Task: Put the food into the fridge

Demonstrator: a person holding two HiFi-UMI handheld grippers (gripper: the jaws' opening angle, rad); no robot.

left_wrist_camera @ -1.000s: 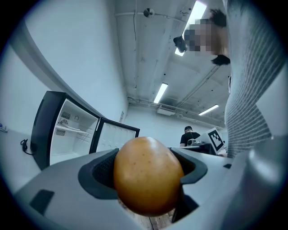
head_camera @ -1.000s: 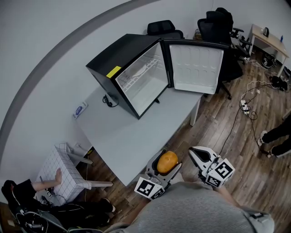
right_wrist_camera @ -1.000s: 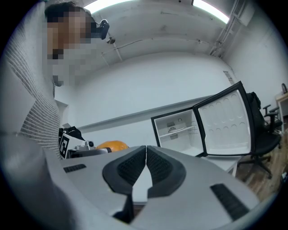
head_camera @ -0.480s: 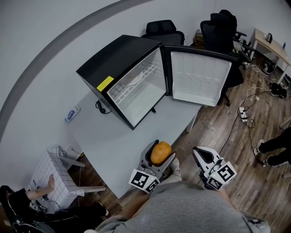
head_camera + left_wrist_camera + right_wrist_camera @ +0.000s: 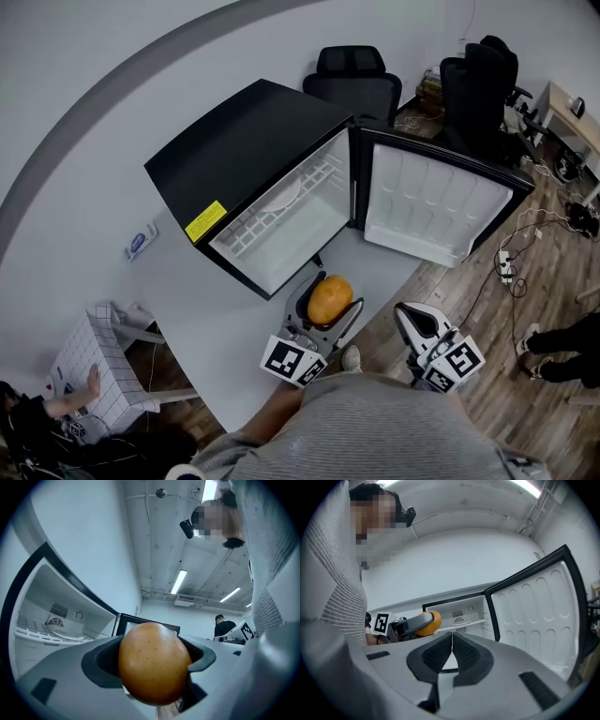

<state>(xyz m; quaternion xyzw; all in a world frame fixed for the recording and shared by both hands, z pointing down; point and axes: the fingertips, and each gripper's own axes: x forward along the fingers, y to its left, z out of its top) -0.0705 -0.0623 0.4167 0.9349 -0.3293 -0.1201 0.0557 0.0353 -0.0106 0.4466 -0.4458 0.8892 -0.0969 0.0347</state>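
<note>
Left gripper: you are pinching a round orange-yellow fruit between its two grey jaws. In the left gripper view the dark pads are pressing on either side of the fruit.

Fruit: it is sitting in your left gripper's jaws, over the near part of the white desk. It is hanging just in front of the fridge's open mouth and is not inside yet.

Right gripper: you are holding it with the jaws pressed together and nothing between them. The right gripper view shows the two pads meeting along a thin line. It is hovering over the brown wooden floor, off the desk's edge and to the right of your left gripper.

Fridge: the small black fridge is standing on the desk with its mouth turned towards you. A yellow label is showing on its top near the front edge.

Door: the white-lined fridge door is standing wide open to the right, hanging out past the desk's edge.

Interior: the white inside is showing a white wire shelf. In the right gripper view your left gripper and the fruit are appearing in front of that opening.

Behind the fridge: two black office chairs are standing by the wall.
</note>
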